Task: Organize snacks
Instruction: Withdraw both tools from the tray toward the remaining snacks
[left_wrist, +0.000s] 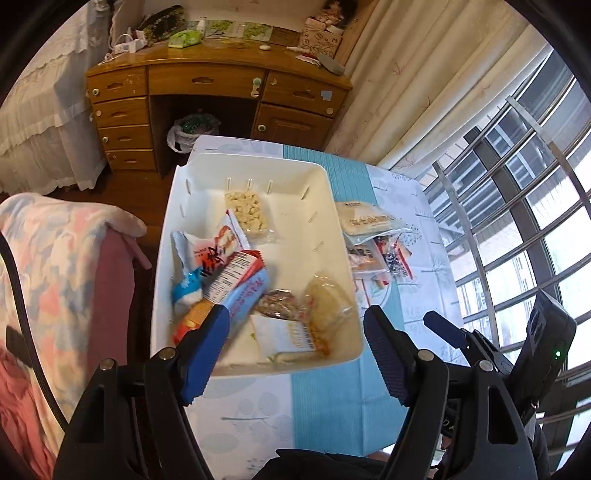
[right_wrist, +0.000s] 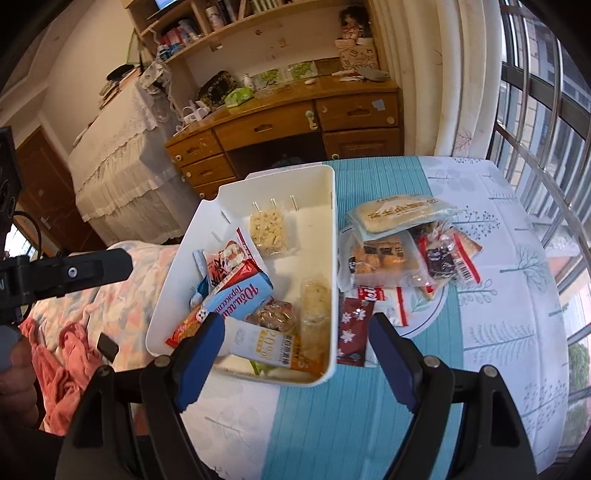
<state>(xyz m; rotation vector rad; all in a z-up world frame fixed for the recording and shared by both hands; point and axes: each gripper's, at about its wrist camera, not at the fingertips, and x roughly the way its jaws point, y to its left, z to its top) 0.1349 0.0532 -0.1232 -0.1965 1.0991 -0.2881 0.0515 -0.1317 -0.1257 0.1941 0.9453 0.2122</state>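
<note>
Both claws hover above a snack-strewn table, jaws spread wide and empty. Ahead of the left claw (left_wrist: 295, 325), a white bin (left_wrist: 334, 206) holds packets, a blue carton (left_wrist: 243, 295) nearest its left finger. Beyond the right claw (right_wrist: 295, 336), loose snacks (right_wrist: 406, 254) lie piled beside the bin (right_wrist: 334, 221), a maroon packet (right_wrist: 352, 328) closest.

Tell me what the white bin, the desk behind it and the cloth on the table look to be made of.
White bin: likely moulded plastic; smooth, slightly glossy walls with rounded corners and thin slots.
Desk: wood or wood veneer; warm brown grain and a lacquered sheen.
Table cloth: probably wipeable vinyl or coated fabric, printed with trees and a teal ribbed band; the weave can't be made out.
</note>
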